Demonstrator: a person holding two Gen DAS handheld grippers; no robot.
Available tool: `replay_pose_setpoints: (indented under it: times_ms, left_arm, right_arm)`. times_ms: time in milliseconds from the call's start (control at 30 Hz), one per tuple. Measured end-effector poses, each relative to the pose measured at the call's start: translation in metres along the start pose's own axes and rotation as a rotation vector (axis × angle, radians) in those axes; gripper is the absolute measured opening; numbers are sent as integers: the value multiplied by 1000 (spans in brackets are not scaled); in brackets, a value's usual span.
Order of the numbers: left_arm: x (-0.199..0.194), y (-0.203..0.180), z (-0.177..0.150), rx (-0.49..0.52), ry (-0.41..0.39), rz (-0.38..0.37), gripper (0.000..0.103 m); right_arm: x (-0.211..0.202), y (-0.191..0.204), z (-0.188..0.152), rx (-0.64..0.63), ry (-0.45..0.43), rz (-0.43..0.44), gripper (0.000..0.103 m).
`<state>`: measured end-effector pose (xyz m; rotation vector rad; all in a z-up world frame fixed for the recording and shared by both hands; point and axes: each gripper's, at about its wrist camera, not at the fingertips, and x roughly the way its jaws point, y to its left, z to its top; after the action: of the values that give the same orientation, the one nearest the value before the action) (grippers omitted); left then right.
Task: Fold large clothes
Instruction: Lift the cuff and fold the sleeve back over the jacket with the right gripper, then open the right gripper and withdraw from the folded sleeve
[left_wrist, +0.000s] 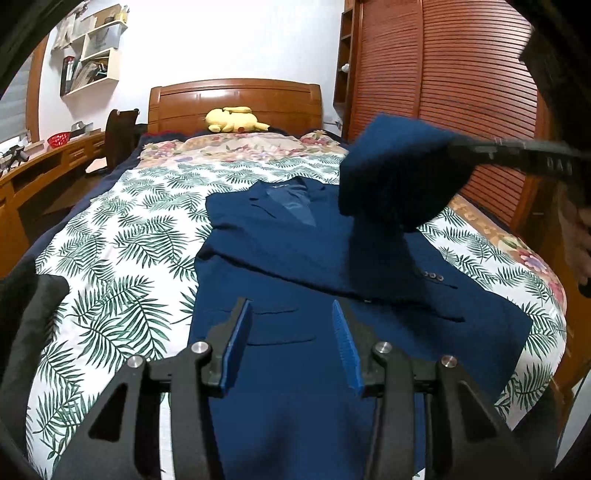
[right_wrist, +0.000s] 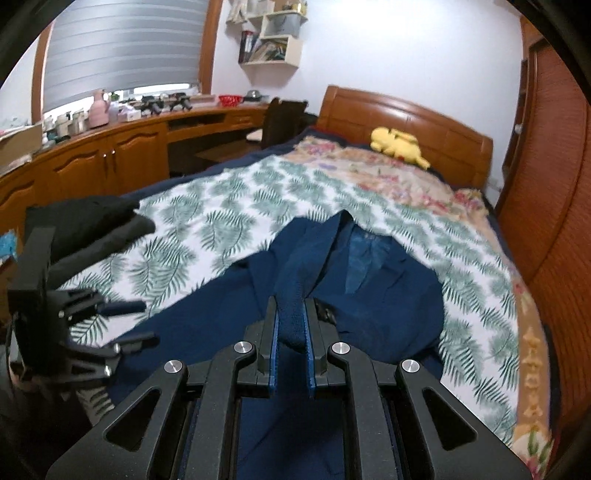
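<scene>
The bed (left_wrist: 110, 258) filled most of the room, its leaf-print cover (left_wrist: 122, 236) spread flat, and on it lay a navy jacket (left_wrist: 295, 258), front up, collar toward the headboard (left_wrist: 236, 96), where a yellow plush toy (left_wrist: 232, 120) rested. One sleeve (left_wrist: 395, 173) was lifted clear of the jacket's body, pinched near its end by the right gripper (right_wrist: 291, 325), whose jaws were pressed tight on the cloth. The left gripper (left_wrist: 291, 332) hovered over the hem with its jaws half spread and nothing between them. The cloth looked thick yet limp, likely to sag and slide, so best gripped at seams, cuffs or shoulders.
</scene>
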<state>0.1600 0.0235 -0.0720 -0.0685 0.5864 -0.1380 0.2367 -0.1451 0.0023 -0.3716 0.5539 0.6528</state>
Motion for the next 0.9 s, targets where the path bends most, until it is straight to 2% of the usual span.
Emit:
replay_pose_setpoints:
  times_ms: [67, 133, 167, 200, 267, 467, 900]
  left_arm:
    - [0, 1, 1, -4, 0, 2, 44]
    - [1, 1, 1, -7, 1, 3, 44]
    - [1, 2, 1, -7, 0, 3, 44]
    - [1, 2, 1, -7, 0, 4, 44]
    - [1, 2, 1, -7, 0, 2, 44]
    - [4, -3, -1, 9, 13, 2, 44]
    - [19, -11, -7, 25, 54, 0, 44]
  right_arm:
    - [1, -3, -6, 6, 13, -6, 14]
    - [0, -5, -10, 14, 20, 14, 34]
    - [-2, -6, -13, 14, 14, 7, 51]
    - [-5, -7, -14, 17, 5, -1, 56]
    - [-6, -10, -17, 31, 8, 6, 56]
    - [4, -30, -38, 77, 65, -59, 56]
    - [61, -69, -139, 209, 224, -134, 56]
